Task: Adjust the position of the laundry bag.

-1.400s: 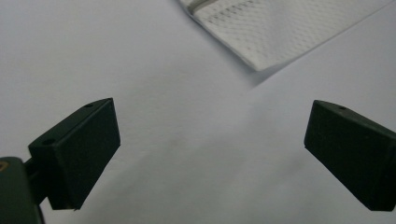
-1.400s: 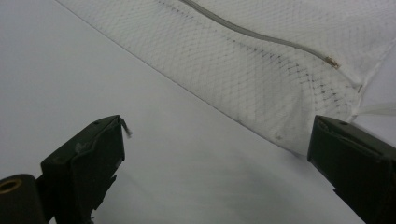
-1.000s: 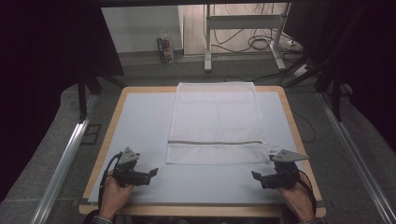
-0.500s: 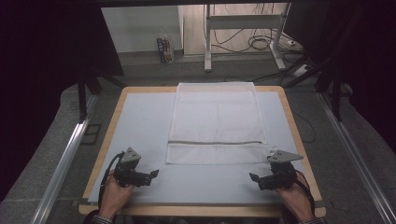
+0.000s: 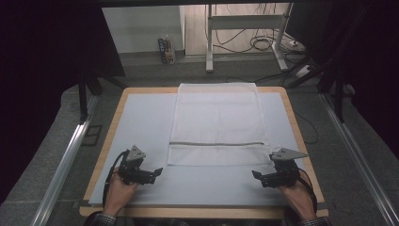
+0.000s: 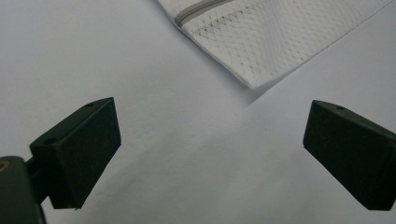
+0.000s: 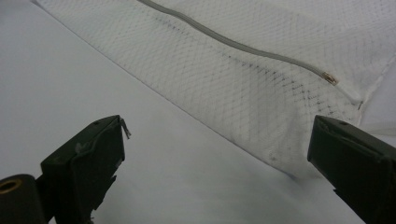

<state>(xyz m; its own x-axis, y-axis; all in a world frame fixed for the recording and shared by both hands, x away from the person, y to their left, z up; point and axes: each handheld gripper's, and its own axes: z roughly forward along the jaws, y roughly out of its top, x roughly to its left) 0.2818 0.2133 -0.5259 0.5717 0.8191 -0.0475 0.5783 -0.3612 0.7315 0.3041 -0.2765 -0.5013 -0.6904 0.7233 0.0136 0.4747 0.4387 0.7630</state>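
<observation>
Little to report as change since a second ago. Right tool: drawn a bit to the left and nearer, now close to the near right corner of the mesh bag. Left tool: kept almost in the same place, near the near left corner. No shift of the bag itself. Judging from this, only a lining up for a grasp of both near corners, with no cloth taken yet.

Both released, with jaws standing wide apart and holding nothing. Seen clearly in the left gripper view, left tool aimed at the bag corner but well short of it. In the right gripper view, right tool already very near the mesh, with the far jaw at the edge of the cloth; touching or not, cannot tell.

Spread flat on the middle of the surface, reaching to its far edge, with the zipper running across close to the near hem.

Hard to make out: the far end of the bag, maybe hanging over the edge. Also unclear whether anything lies inside the bag. Zipper pull small, apparently at the closed end.
</observation>
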